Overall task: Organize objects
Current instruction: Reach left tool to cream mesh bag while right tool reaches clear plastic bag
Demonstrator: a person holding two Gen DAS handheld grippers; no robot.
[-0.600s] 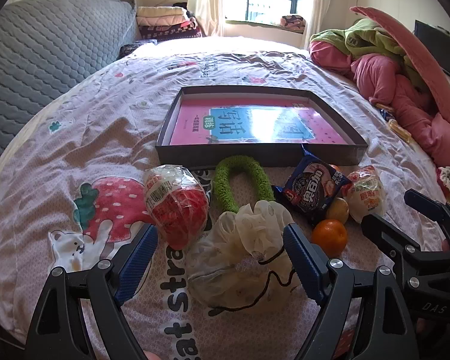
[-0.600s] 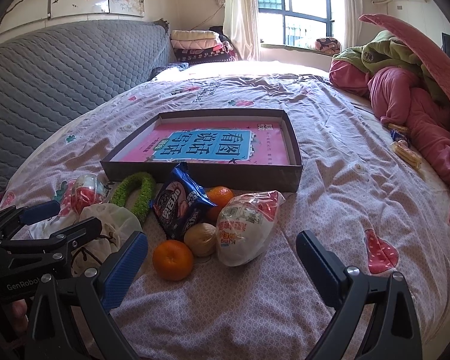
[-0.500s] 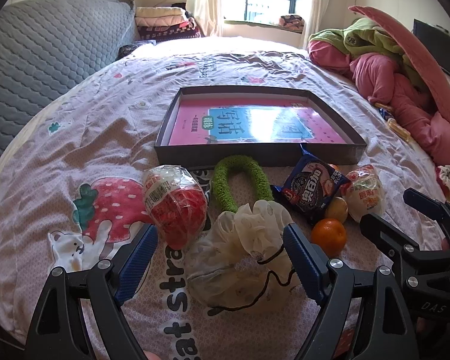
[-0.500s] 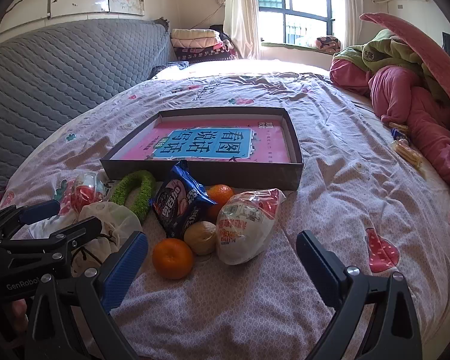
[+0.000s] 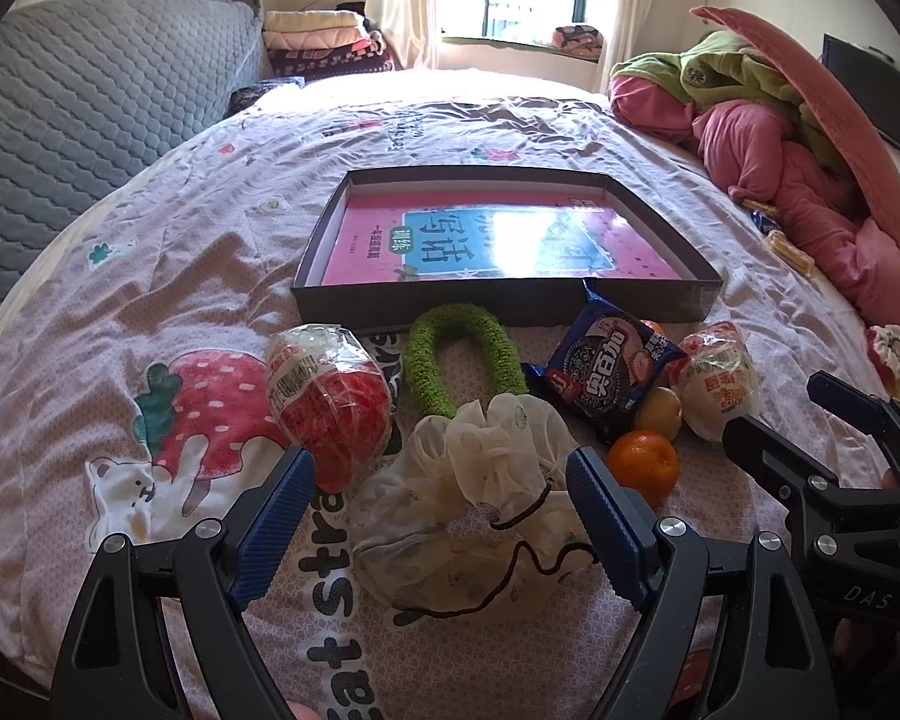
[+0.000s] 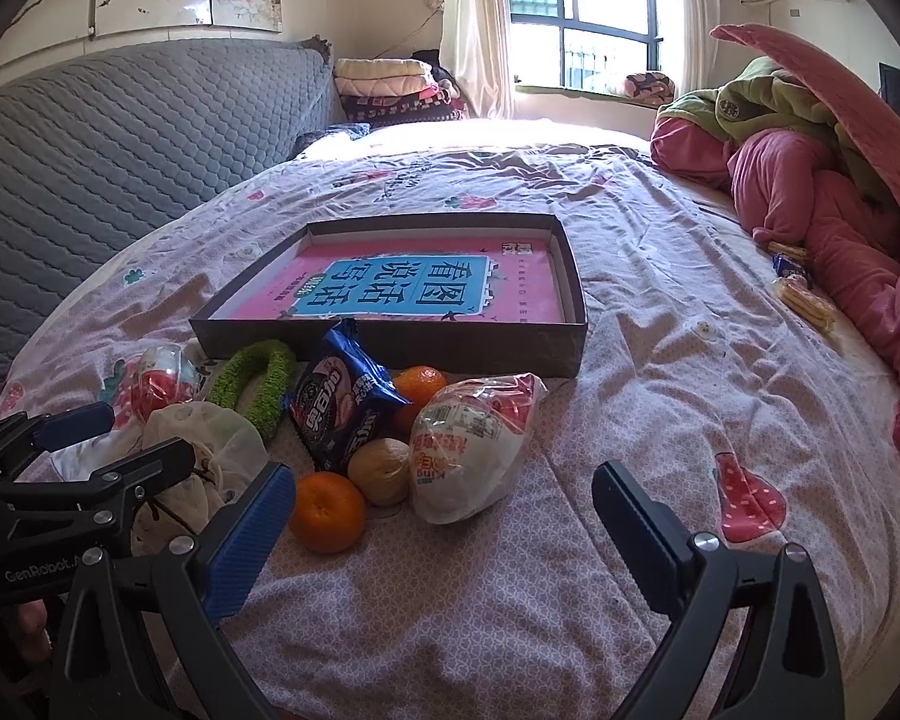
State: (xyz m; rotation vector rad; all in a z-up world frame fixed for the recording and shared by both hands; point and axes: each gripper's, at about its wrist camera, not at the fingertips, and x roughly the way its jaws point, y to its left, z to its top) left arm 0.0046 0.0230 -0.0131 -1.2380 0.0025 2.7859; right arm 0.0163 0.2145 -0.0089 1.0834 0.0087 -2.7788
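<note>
A dark shallow box (image 5: 510, 309) (image 6: 390, 339) with a pink book inside lies on the bed. In front of it lie a red-and-white wrapped bun (image 5: 327, 396), a green fuzzy loop (image 5: 459, 363), a blue cookie packet (image 5: 603, 369) (image 6: 339, 405), two oranges (image 5: 642, 459) (image 6: 327, 510), a walnut (image 6: 381, 468), a white wrapped bun (image 6: 471, 444) and a sheer drawstring pouch (image 5: 480, 504). My left gripper (image 5: 441, 519) is open, its fingers on either side of the pouch. My right gripper (image 6: 444, 531) is open and empty, just short of the white bun.
A pile of pink and green bedding (image 5: 780, 138) lies at the right. A grey quilted headboard (image 5: 90, 96) stands at the left. Small snack packs (image 6: 801, 288) lie near the pink bedding. Folded blankets (image 6: 384, 87) sit by the window.
Both views have shifted only slightly. Nothing has been picked up or moved on the bed.
</note>
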